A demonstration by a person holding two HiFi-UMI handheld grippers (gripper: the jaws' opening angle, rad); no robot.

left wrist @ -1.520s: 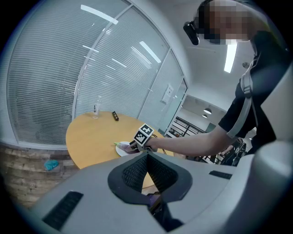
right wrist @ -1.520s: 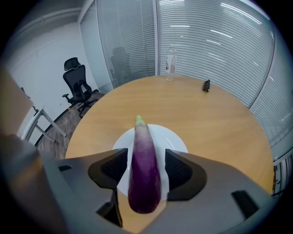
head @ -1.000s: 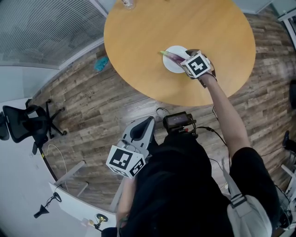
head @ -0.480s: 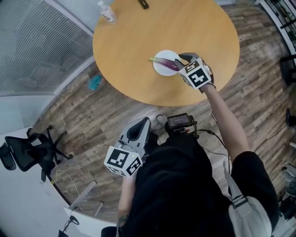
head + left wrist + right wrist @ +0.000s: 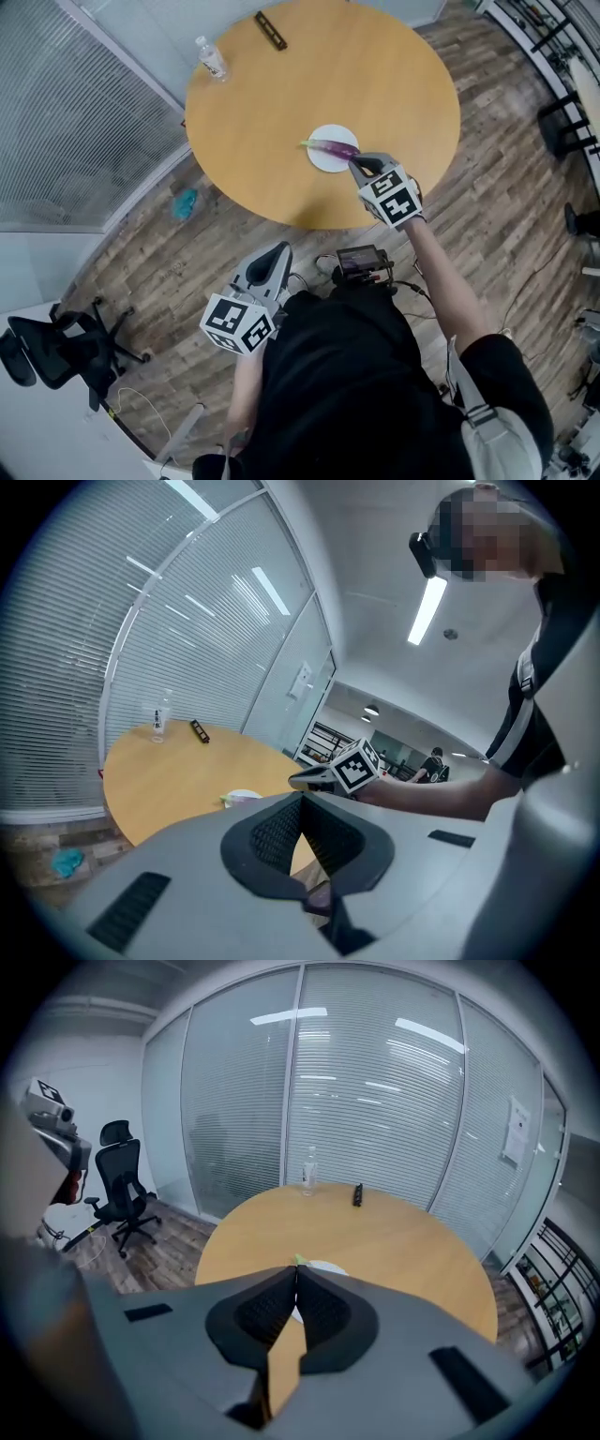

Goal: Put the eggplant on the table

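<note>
Slender purple eggplant with green stalk (image 5: 333, 148) lying across small round white plate (image 5: 330, 164), toward the person's side of round light-wood table (image 5: 281, 94); not yet on bare wood. Long axis left to right in head view, stalk end pointing left, blunt purple end toward right tongs (image 5: 357, 163). Right tongs pressed fully together, gripping nothing, tips just beside the plate's right rim and apparently clear of the eggplant, though overlap hard to rule out from above. Left tongs (image 5: 280, 249) likewise closed and empty, low beside the person's hip, well apart from the table. Nearer by far: right tongs. Likely requirement: parting the tips, then closing across the short axis at the purple end.
</note>
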